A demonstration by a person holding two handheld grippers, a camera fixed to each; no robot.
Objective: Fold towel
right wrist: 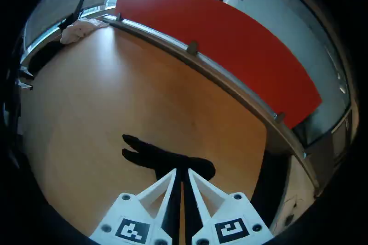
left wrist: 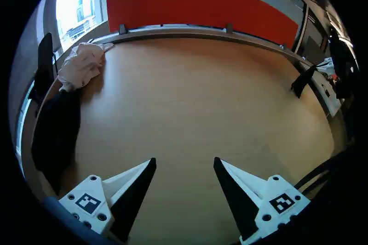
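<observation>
Pale wood desk stretches to a red panel, with the crumpled towel at its far left corner, well apart from both tools. Folding looks not yet begun: the left gripper, spread wide and empty, and the right gripper, closed on nothing, must first reach the towel.

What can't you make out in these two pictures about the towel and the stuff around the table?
1. Crumpled pale pink towel, left gripper view: bunched on itself, so its corners and edges are hidden; right gripper view: too small for detail.
2. Black shape beside the wooden table, left gripper view: too dark and cut off to identify.
</observation>
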